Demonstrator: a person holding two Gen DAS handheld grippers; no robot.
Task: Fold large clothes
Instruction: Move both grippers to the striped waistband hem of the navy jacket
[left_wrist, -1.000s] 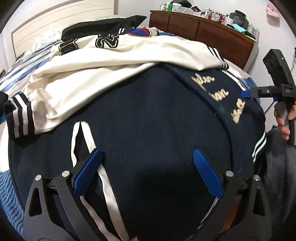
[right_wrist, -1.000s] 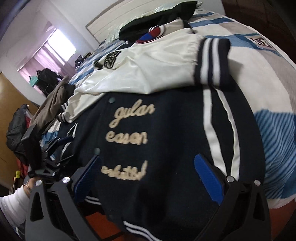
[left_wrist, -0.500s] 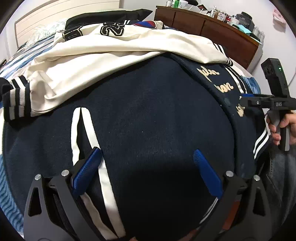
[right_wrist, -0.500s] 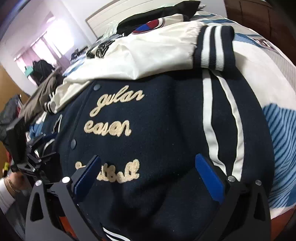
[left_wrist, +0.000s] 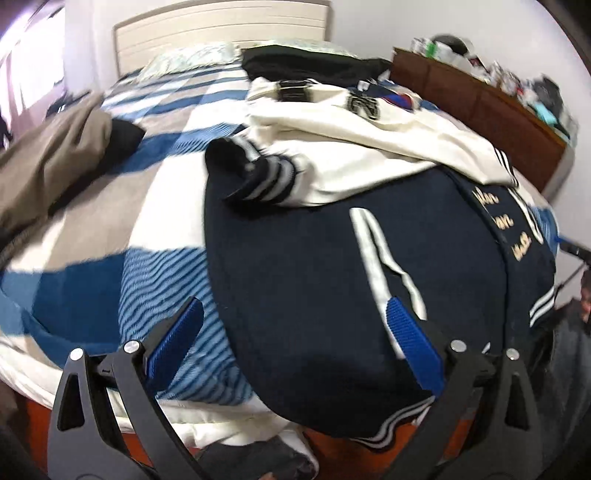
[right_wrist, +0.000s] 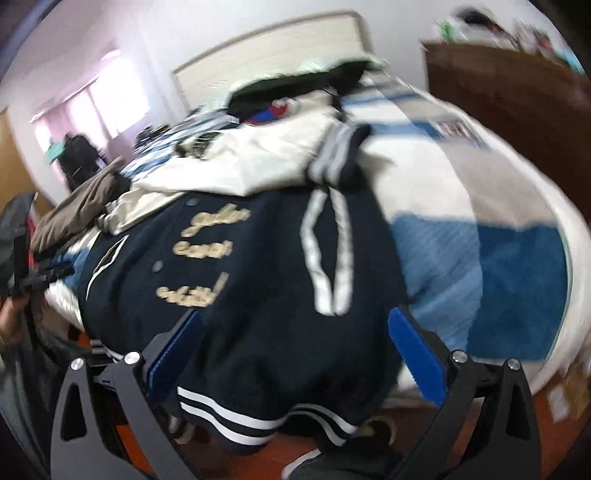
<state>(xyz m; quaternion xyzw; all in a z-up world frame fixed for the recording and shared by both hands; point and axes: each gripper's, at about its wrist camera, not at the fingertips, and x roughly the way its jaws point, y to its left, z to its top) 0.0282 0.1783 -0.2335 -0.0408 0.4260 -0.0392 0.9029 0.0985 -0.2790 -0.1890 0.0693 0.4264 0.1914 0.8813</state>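
- Jacket (left_wrist: 314, 280), navy with cream sleeves, lies spread on the bed (left_wrist: 122, 206); its striped hem hangs over the near bed edge in both views.
- Left sleeve (left_wrist: 332, 162) is folded across the upper body, its striped cuff resting on the navy cloth near the jacket's left edge.
- Left gripper (left_wrist: 295, 347): fingers spread wide, holding nothing; one blue pad is over the striped bedcover, the other over the navy cloth by a white pocket stripe.
- Right gripper (right_wrist: 295, 350): fingers likewise apart and empty, straddling the hem near the embroidered lettering (right_wrist: 207, 254).
- Open room: bare bedcover lies left of the jacket as far as a brown garment (left_wrist: 48, 162); to the right, clear cover runs up to the dresser (right_wrist: 517, 96).
- A black garment (left_wrist: 310, 64) sits beyond the jacket toward the headboard.
- Change: the left view now looks further left, taking in the jacket's left edge and open bedcover, where half a second ago navy cloth filled the view.
- Change: the right view has pulled back and swung right; the hem and the bed's right side now show. Both frames are motion-blurred.
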